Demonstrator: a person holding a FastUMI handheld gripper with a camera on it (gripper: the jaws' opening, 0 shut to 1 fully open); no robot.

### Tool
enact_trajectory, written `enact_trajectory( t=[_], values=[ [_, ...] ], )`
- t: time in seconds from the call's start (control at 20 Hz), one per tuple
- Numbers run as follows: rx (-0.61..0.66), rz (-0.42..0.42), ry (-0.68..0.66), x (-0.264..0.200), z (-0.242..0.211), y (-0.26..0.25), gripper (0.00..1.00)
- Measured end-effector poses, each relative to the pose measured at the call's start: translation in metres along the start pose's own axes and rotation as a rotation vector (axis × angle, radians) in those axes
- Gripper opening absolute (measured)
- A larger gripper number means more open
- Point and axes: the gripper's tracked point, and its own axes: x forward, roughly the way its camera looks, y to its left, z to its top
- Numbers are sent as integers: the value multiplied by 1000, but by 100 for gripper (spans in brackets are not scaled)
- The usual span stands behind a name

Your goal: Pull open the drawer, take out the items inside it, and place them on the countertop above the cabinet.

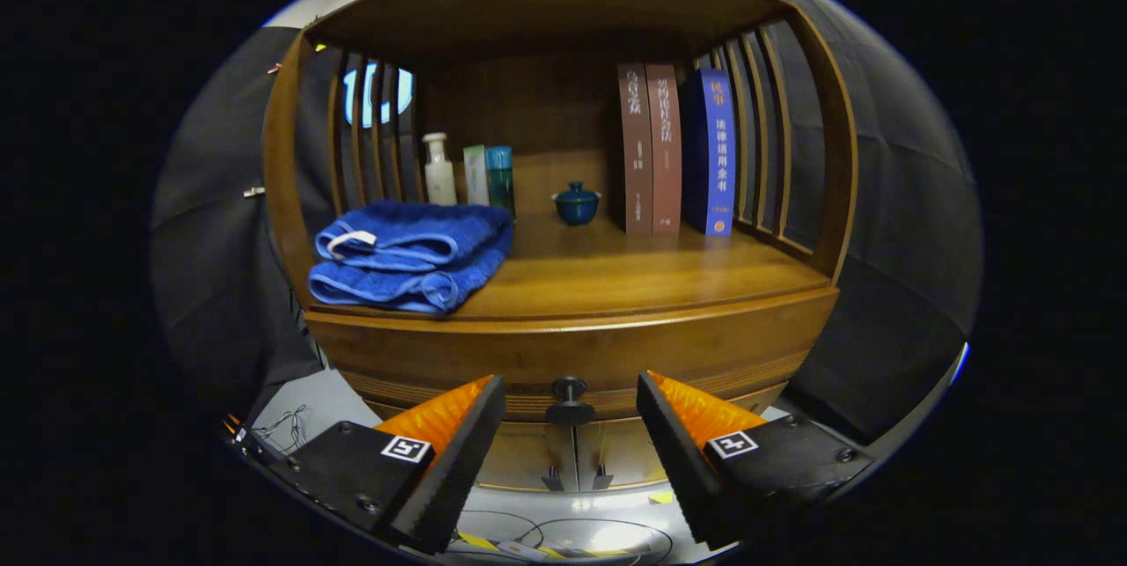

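The gripper [570, 412] hangs spread wide, gripping nothing; the drawer's knob [570, 400] sits between its fingertips, untouched; above, on the countertop [616, 280], a folded blue towel [409, 255], bottles [467, 174], a small lidded cup [577, 203], then upright books [676, 150].

Blue towel [409, 255], brown wooden cabinet [572, 346], dark knob [570, 399], two brown books [650, 148], blue book [711, 152]

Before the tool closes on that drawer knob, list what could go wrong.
1. The tool is open with the small knob between its fingers; a slightly off-centre close could slip off it.
2. The folded blue towel overhangs the countertop edge above the drawer; a jerky pull might dislodge it.
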Motion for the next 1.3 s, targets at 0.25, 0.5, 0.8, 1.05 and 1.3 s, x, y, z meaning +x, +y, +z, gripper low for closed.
enact_trajectory(
  t=[0.25, 0.5, 0.8, 1.05, 1.3],
  values=[
    [30, 0, 124, 35, -34, 1, 89],
    [-17, -20, 160, 48, -45, -1, 60],
    [-26, -11, 161, 45, -46, 1, 40],
    [-23, -9, 168, 39, -48, 1, 30],
    [-30, -7, 187, 16, -58, 0, 30]
  ],
)
